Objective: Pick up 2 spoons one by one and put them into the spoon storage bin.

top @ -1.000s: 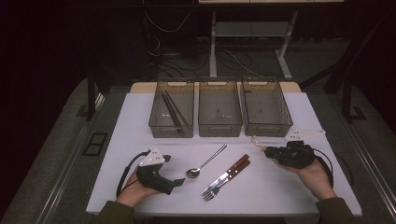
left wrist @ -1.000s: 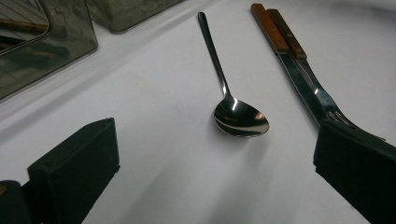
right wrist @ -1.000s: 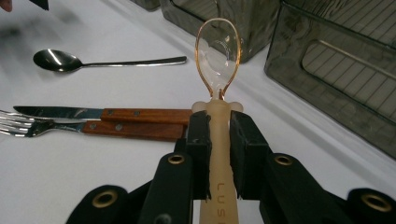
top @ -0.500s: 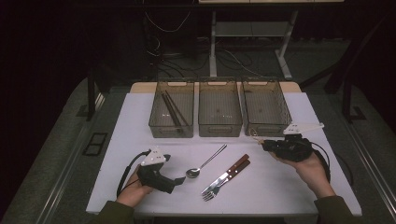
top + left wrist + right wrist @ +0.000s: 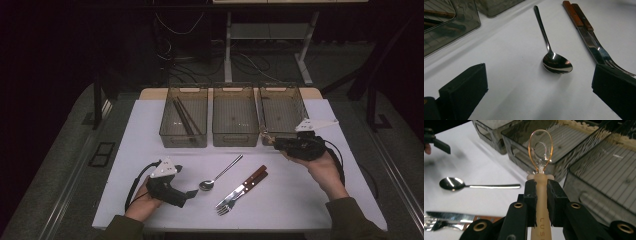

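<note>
- At the lower left of the high view, my left hand-held gripper (image 5: 192, 192) rests on the white tabletop (image 5: 300, 210), jaws spread wide with nothing between them; in its own view the steel spoon (image 5: 556, 63) lies on the cloth between the two black jaws, touching neither.
- Just right of that spoon (image 5: 215, 177), near the frame's lower middle, a fork (image 5: 231, 199) and a wood-handled knife (image 5: 250, 181) lie side by side, touching, slanting up to the right.
- At the right of the high view, my right hand-held gripper (image 5: 275, 142) is clenched on a small spoon with a cream handle and a clear amber bowl (image 5: 540, 152); in the right gripper view the pads press both sides of the handle, and the bowl stands in front of the bins.
- That gripper's tip sits at the near edge of the rightmost bin (image 5: 281, 107).
- Beyond, three smoky clear bins stand in a row; the leftmost bin (image 5: 184, 137) holds dark chopsticks (image 5: 184, 117), and the middle bin (image 5: 235, 140) sits between the other two.
</note>
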### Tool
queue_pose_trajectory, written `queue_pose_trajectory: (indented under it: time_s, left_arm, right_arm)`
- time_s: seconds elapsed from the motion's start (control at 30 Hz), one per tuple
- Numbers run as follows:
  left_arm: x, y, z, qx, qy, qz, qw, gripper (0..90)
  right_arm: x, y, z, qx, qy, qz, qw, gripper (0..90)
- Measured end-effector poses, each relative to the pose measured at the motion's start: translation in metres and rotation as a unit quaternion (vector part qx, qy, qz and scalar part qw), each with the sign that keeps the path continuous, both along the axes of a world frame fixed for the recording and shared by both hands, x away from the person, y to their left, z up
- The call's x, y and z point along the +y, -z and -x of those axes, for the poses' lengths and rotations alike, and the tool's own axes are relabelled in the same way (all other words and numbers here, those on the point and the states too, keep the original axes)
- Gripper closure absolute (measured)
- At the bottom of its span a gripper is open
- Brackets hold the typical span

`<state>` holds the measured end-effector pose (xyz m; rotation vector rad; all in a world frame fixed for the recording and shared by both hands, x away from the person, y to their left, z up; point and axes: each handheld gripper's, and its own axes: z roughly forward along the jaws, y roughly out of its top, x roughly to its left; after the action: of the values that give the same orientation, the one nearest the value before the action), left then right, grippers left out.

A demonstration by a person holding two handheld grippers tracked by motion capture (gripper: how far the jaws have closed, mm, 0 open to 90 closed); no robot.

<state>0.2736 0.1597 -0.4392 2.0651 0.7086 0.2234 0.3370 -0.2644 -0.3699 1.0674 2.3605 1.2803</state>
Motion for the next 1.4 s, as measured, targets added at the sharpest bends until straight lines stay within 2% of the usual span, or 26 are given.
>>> queue_pose_trajectory:
  time_s: [0.23, 0.43, 0.63, 0.8, 0.97, 1.2, 1.4]
  left_arm:
    - [-0.001, 0.0, 0.001, -0.001, 0.0, 0.0, 1.0, 0.0]
    - [0.0, 0.0, 0.001, -0.001, -0.002, 0.002, 1.0, 0.0]
    - [-0.001, -0.001, 0.001, -0.002, 0.001, 0.004, 1.0, 0.0]
    - [-0.001, -0.002, 0.002, -0.003, 0.003, 0.005, 1.0, 0.0]
    - [-0.001, -0.002, 0.002, -0.003, 0.006, 0.007, 1.0, 0.0]
    - [-0.001, -0.002, 0.002, -0.007, 0.01, 0.005, 0.9999, 0.0]
    - [-0.001, -0.003, 0.002, -0.008, 0.013, 0.003, 0.9999, 0.0]
  right_arm:
    - [0.012, -0.007, -0.017, -0.002, 0.003, -0.017, 0.9998, 78.8]
    - [0.03, -0.014, -0.037, -0.011, 0.002, -0.031, 0.9995, 78.9]
    - [0.051, -0.021, -0.059, -0.009, 0.001, -0.017, 0.9998, 78.8]
    - [0.062, -0.023, -0.076, -0.002, 0.011, -0.017, 0.9998, 78.8]
    - [0.074, -0.017, -0.092, -0.002, 0.017, 0.0, 0.9999, 78.8]
    - [0.088, -0.001, -0.109, 0.018, 0.024, 0.025, 0.9992, 78.8]
    - [0.096, 0.009, -0.116, 0.035, 0.024, 0.042, 0.9982, 78.8]
